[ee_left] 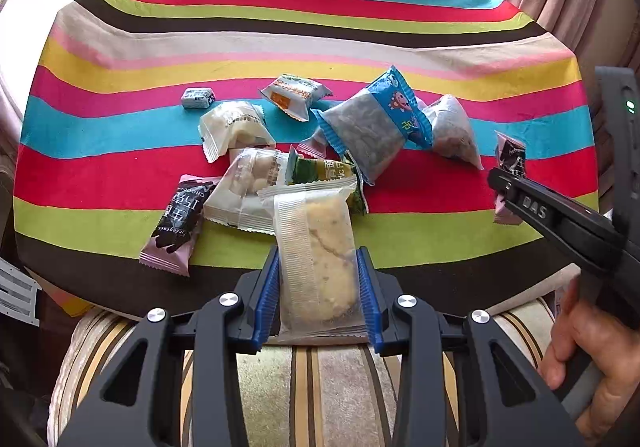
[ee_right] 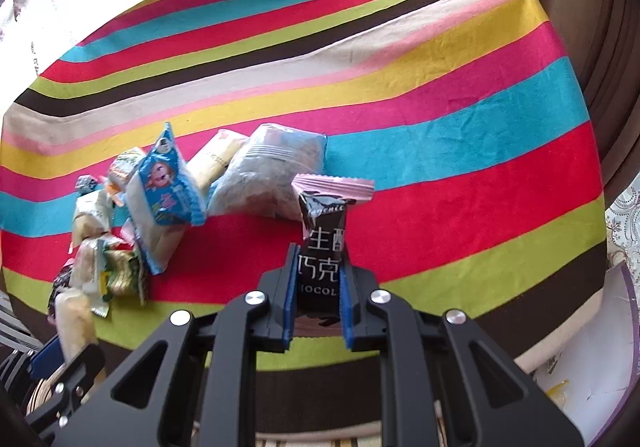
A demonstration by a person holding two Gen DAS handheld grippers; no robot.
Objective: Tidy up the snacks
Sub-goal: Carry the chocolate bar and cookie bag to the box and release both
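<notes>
My left gripper (ee_left: pixel 318 259) is shut on a clear-wrapped pale pastry (ee_left: pixel 316 223), held upright just in front of the snack pile. The right gripper (ee_right: pixel 320 255) is shut on a black and pink chocolate packet (ee_right: pixel 324 215), its blue pads pressing both sides. In the left wrist view the right gripper (ee_left: pixel 500 183) reaches in from the right with that packet (ee_left: pixel 510 155). On the striped cloth lie a blue packet (ee_left: pixel 372 123), a green packet (ee_left: pixel 320 171), a second chocolate packet (ee_left: pixel 180 223), an orange and white packet (ee_left: pixel 294 95) and a small wrapped candy (ee_left: pixel 198 97).
The table wears a bright striped cloth (ee_left: pixel 280 27); its far half holds no snacks. A curtain (ee_right: pixel 560 7) hangs at the right. A striped cushion (ee_left: pixel 320 387) sits below the near edge. A person's hand (ee_left: pixel 588 359) holds the right gripper. A white container (ee_right: pixel 592 347) stands at the right.
</notes>
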